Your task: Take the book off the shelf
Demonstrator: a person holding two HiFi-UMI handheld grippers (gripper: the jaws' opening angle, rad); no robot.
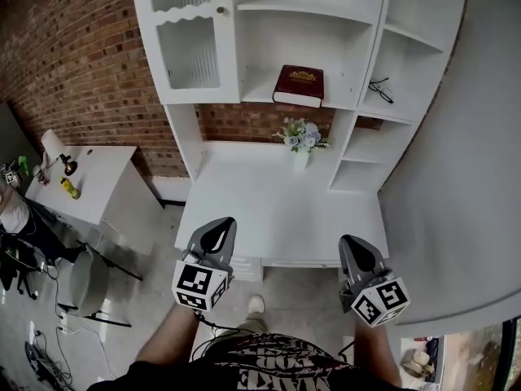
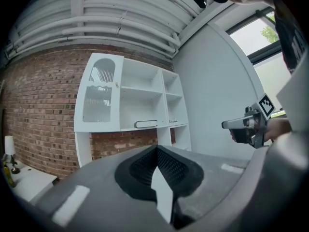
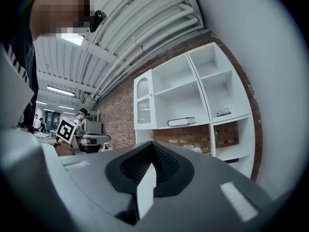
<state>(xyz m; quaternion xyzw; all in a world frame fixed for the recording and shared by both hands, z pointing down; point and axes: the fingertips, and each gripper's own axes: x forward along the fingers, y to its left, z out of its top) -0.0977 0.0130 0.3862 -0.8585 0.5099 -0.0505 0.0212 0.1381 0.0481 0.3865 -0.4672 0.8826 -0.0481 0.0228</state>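
Jaws: my left gripper point(image 1: 215, 233), right gripper point(image 1: 357, 252) both closed, empty.
Book point(image 1: 299, 85): above desk's point(image 1: 277, 210) back edge; open wide b4 reach.

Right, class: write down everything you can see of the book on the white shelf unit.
The book is closed and looks like a thick hardback, with a dark red cover bearing gold decoration and pale page edges. It lies flat, cover up, in the middle compartment of the white shelf unit, toward its right side, right of the glazed door and above the small flowers. It touches only the board beneath it; nothing lies on it.
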